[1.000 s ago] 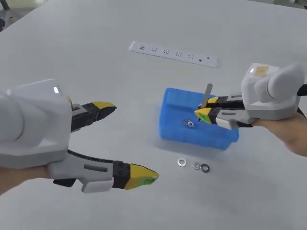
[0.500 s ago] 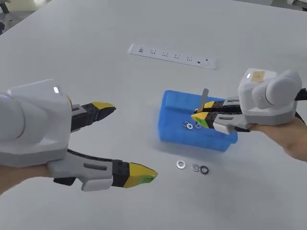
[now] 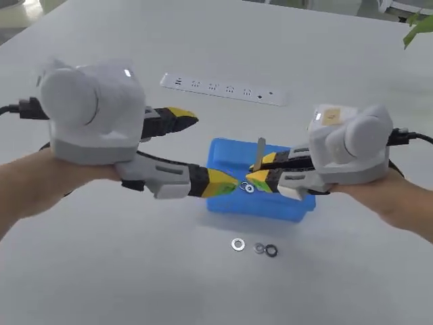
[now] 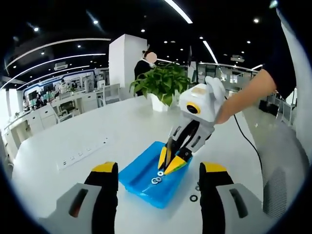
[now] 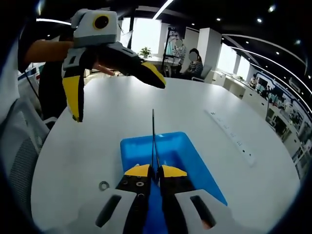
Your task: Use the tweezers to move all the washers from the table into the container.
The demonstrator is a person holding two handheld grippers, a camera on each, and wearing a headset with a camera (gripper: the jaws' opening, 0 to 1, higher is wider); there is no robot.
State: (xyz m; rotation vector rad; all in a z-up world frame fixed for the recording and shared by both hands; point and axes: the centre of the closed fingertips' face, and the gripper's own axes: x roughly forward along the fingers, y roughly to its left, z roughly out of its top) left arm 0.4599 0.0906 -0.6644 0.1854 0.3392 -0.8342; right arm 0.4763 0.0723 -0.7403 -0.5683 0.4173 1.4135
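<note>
Right claw (image 5: 155, 171), tweezers (image 5: 153, 141); washers (image 4: 157, 178) in container (image 4: 138, 174)

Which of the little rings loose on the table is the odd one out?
Find the blue container on the white table. Just in front of it, on the person's side, three washers lie in a short row. The odd one is at the right end: a dark ring, while its two neighbours shine silver.

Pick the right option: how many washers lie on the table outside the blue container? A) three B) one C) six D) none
A: in the head view, three washers lie in a short row on the table, just in front of the blue container.
</note>
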